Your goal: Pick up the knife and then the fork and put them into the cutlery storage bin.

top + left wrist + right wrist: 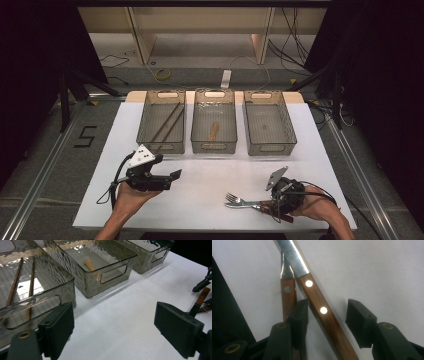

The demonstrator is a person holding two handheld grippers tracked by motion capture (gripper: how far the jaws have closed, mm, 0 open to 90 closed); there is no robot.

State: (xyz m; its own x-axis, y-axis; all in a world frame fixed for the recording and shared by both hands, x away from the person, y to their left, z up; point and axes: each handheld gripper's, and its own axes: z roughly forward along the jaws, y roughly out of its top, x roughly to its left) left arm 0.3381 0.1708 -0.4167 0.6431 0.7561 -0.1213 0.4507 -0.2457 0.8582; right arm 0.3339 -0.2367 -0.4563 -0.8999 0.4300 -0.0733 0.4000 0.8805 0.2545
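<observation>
Right gripper is low at the near edge, jaws open and straddling a wooden handle, set to close on one piece and leave the second handle, just beside its left jaw, alone. The fork lies there on the white table, tines to the left. Left gripper hovers mid-table, jaws wide apart and holding nothing, apparently waiting. Farther off, three bins: the left bin holds chopsticks, the middle bin a wooden utensil, and the right bin looks bare, so this reads as sorting by type.
</observation>
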